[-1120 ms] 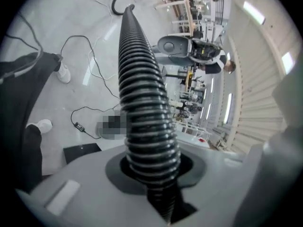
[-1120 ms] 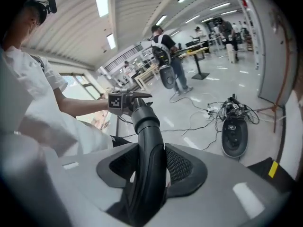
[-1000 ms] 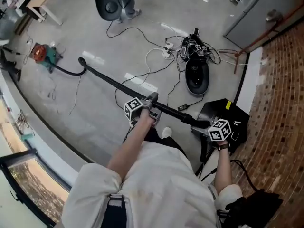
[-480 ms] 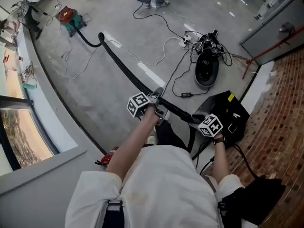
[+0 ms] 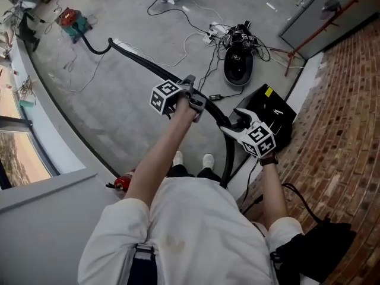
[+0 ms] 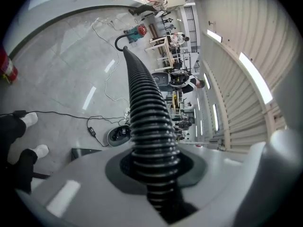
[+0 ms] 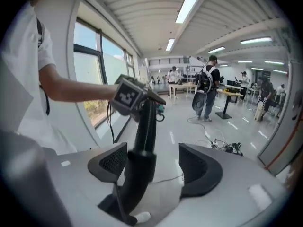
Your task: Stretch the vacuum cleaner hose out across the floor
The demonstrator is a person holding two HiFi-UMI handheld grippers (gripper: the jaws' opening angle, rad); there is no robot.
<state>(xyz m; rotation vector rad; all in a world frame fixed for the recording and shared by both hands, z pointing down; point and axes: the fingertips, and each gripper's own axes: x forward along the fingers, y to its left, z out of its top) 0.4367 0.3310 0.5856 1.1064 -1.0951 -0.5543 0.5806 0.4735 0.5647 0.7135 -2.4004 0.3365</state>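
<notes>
One ribbed black hose [image 6: 144,122] crosses smooth floor [image 5: 119,111].

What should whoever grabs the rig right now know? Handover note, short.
Left gripper: shut on the ribbed hose, held above the floor.
Right gripper: fingers have just been opening; the hose's smooth cuff stands between them, not pressed.
Vacuum cleaner: far across the floor; hose runs nearly straight from it to the left gripper.
Done: hose pulled out long.
Left: probably lower this end flat on the floor and release.
</notes>
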